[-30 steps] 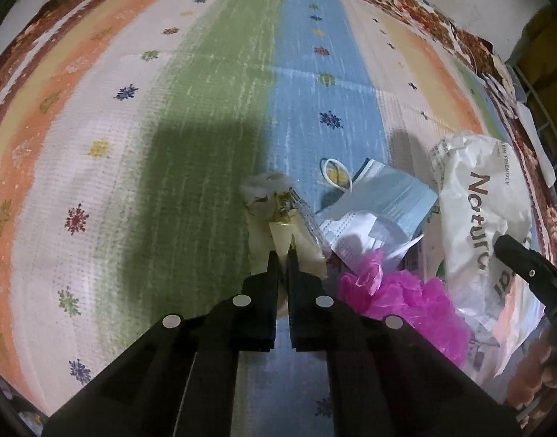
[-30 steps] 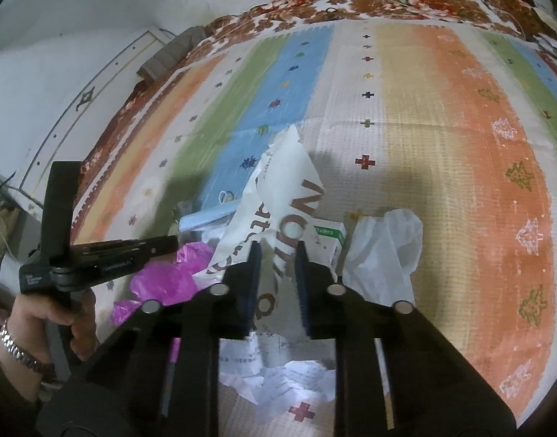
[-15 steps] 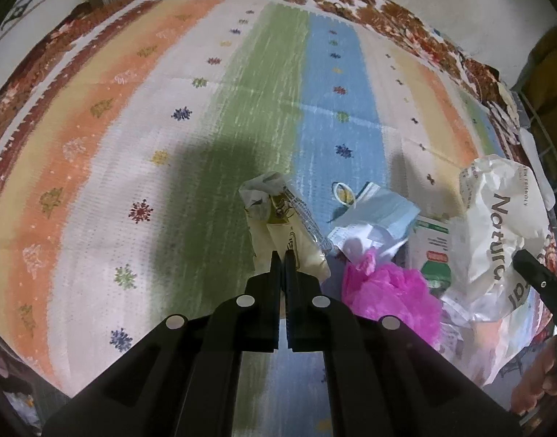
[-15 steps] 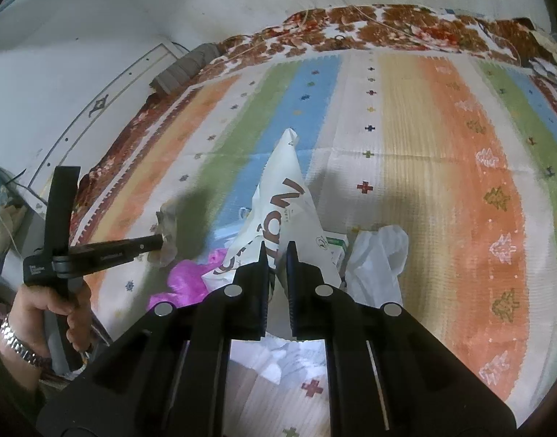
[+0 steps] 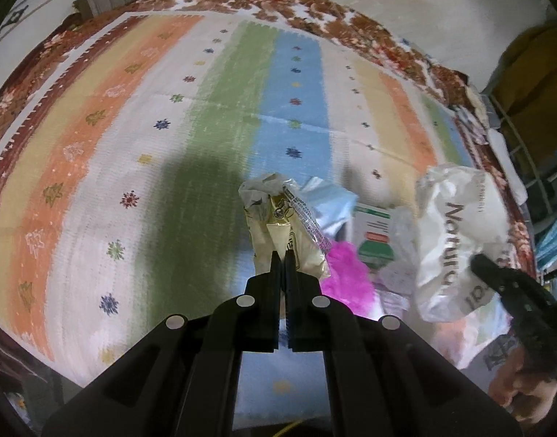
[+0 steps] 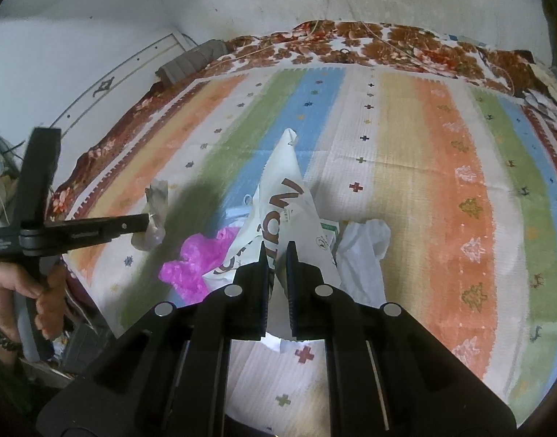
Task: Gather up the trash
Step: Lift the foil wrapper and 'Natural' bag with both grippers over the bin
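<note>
Lighting: dim, cool indoor light from above and behind the cameras; colours muted, faintly hazy. Shadows: one broad, soft-edged dark patch on the striped mat (image 5: 107, 167), lying just left of the crumpled yellowish wrapper (image 5: 282, 229) in both views. Glare: mild sheen on the white printed bag (image 6: 289, 218). Distortion: strong fisheye bowing, black vignette at the corners. Focus: mat edges smeared and soft; centre moderately sharp.

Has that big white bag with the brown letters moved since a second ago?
Yes. The white bag, pinched in the right claw, has risen off the striped rug, above the pink bag.
</note>
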`<state>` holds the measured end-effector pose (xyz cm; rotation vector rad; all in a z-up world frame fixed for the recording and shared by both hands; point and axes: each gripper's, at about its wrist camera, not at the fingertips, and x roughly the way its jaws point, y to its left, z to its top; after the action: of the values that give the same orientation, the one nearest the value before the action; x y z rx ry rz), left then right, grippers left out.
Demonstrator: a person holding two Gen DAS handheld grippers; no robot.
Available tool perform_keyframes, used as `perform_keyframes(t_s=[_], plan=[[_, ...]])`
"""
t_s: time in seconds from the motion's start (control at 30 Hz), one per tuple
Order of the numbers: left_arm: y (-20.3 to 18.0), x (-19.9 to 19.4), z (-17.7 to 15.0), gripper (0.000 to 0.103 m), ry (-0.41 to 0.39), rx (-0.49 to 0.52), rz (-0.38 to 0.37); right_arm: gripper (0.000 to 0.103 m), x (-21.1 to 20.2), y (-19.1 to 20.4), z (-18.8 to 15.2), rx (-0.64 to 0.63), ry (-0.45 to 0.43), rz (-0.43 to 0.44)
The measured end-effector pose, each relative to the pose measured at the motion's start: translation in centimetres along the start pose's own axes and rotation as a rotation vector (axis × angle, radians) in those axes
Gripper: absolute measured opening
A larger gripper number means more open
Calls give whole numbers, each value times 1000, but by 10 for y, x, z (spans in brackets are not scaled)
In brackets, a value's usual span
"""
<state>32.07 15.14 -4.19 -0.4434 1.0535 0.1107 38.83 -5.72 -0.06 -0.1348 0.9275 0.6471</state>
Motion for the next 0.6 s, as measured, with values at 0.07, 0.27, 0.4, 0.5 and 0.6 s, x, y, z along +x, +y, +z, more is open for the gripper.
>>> perform_keyframes(t_s=[0.07,0.27,0.4,0.5,0.6], plan=[[-7,-9,-5,1,-16,16,-11,7,-5,5,-3,-22,-4,-10],[-23,-27,-19,1,-35,52,-14,7,-22,17,-16,-60,-10,-34],[-32,-41,-30,1,-47,68,-41,7,-32,24,-22,-69,-14,-30],[-36,-51,-40,1,-56,71,-48,7,-44,29,-28,-76,-28,-30],[-38,-62,-48,1,-69,66,-63,7,-54,35,-34,-88,-36,-34]])
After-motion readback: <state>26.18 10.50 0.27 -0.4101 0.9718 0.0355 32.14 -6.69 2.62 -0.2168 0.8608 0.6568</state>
